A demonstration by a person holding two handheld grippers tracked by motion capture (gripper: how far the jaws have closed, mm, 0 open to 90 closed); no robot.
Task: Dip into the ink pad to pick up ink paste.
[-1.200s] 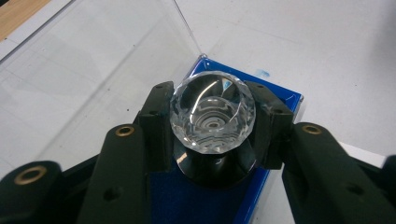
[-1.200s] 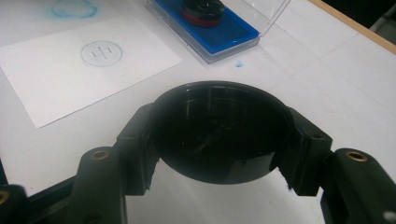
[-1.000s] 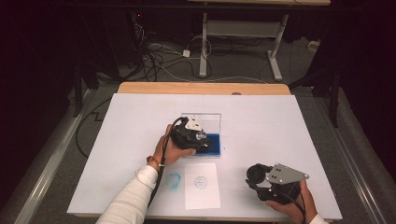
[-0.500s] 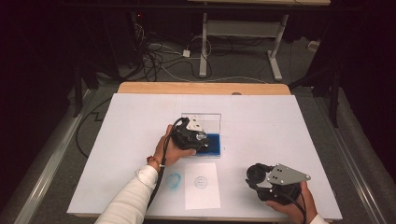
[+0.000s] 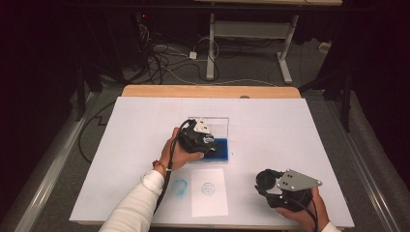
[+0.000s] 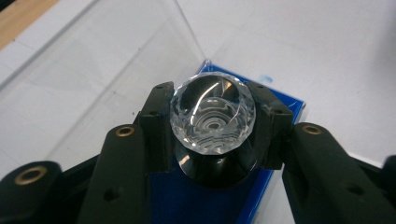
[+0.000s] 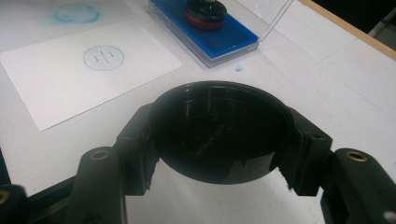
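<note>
— High view first: where are the two tools?

— Left gripper (image 5: 207, 143) sits over the blue ink pad (image 5: 223, 150) in its clear case (image 5: 220, 124), near the middle of the white table (image 5: 300, 125). Right gripper (image 5: 267, 182) is low at the near right edge, well apart from the pad.

— What does the left one have?

— Its own view shows both jaws pressed against the sides of a stamp (image 6: 213, 122) with a faceted clear knob (black body beneath), standing upright on the blue pad.

— And the right?

— Its jaws are clamped on a round black cap (image 7: 219, 130), hollow side up, held just above the table.

— Anything else on the table?

— A white sheet of paper (image 5: 209, 193) lies toward the near edge, bearing a blue circular stamp mark (image 5: 208, 188). Just left of the sheet, on the tabletop, there is a blue ring smudge (image 5: 180, 186).
</note>
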